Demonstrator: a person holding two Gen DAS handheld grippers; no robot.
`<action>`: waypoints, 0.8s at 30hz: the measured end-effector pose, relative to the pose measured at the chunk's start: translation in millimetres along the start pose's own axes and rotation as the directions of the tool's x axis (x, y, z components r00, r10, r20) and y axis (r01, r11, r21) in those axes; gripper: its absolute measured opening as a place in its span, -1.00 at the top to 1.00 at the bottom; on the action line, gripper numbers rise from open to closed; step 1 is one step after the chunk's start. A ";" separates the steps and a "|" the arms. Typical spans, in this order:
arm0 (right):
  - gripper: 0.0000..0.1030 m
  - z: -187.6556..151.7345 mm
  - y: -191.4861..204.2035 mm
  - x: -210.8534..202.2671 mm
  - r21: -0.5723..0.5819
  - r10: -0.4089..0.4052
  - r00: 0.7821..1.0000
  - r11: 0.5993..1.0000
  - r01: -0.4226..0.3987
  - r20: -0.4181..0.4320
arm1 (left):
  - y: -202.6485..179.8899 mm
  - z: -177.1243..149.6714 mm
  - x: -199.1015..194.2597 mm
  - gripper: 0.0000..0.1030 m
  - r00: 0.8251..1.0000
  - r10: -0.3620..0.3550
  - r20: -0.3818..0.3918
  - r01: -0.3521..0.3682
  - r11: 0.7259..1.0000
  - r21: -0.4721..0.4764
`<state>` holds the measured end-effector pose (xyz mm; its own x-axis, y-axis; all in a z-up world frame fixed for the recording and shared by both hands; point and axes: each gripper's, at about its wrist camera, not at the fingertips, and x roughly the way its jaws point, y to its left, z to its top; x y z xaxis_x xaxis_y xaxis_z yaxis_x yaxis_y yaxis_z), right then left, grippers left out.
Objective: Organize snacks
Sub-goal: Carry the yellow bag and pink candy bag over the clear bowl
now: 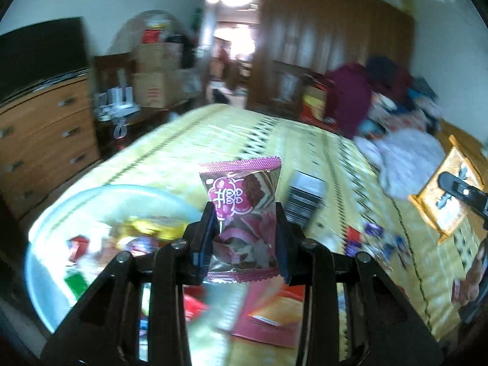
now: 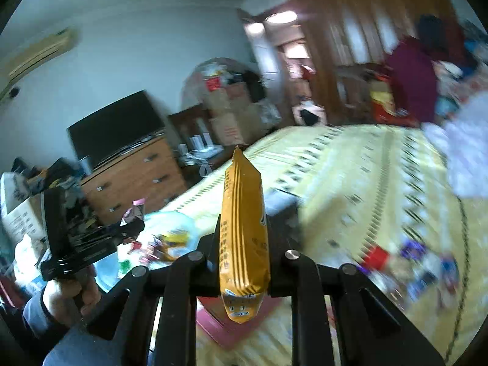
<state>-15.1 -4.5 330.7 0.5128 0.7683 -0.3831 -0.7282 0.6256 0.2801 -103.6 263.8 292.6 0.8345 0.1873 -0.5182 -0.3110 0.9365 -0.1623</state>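
Maroon foil fills my left view: the left gripper [image 1: 244, 238] is clamped on a maroon snack packet [image 1: 242, 213], which stands upright between the pads with its crimped top edge pointing away from me. On the other side, my right gripper [image 2: 244, 244] is pinched tight on a yellow snack packet [image 2: 244, 238], held edge-on, one end jutting forward past the fingertips and the other hanging back toward the camera. Below and left of the left gripper sits a clear plastic bowl [image 1: 39, 231] with blurred wrappers inside. Under both grippers lies a red flat package [image 1: 268, 320] on the yellow patterned bedspread [image 1: 213, 140]. Off to the right of the right gripper, loose small snacks [image 2: 421, 262] lie scattered on the cover. In the right view a hand [image 2: 65, 299] grips the left tool's handle. Farther off stand a wooden dresser [image 1: 39, 128], cardboard boxes [image 1: 155, 73] and a dark wardrobe [image 1: 329, 36].
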 end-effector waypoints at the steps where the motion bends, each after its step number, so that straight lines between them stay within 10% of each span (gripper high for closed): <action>1: 0.60 7.0 13.5 12.0 -0.014 0.024 1.000 1.000 -0.024 -0.006 | 16.3 2.1 0.4 0.31 1.000 0.024 0.000 -0.024 0.999 -0.022; 14: 0.60 34.8 173.6 174.2 -0.106 0.261 0.935 0.950 -0.292 -0.239 | 107.1 -2.3 10.6 0.31 0.992 0.117 -0.054 -0.125 0.978 -0.166; 24: 0.60 9.6 220.2 239.8 -0.098 0.305 0.884 0.928 -0.360 -0.354 | 143.1 -16.8 15.9 0.31 0.986 0.122 -0.114 -0.144 0.968 -0.207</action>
<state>-48.1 318.8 308.9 0.0702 0.8225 -0.5645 -0.9045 0.2911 0.3117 -142.5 395.8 247.0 0.7330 0.2653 -0.6263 -0.5149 0.8181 -0.2562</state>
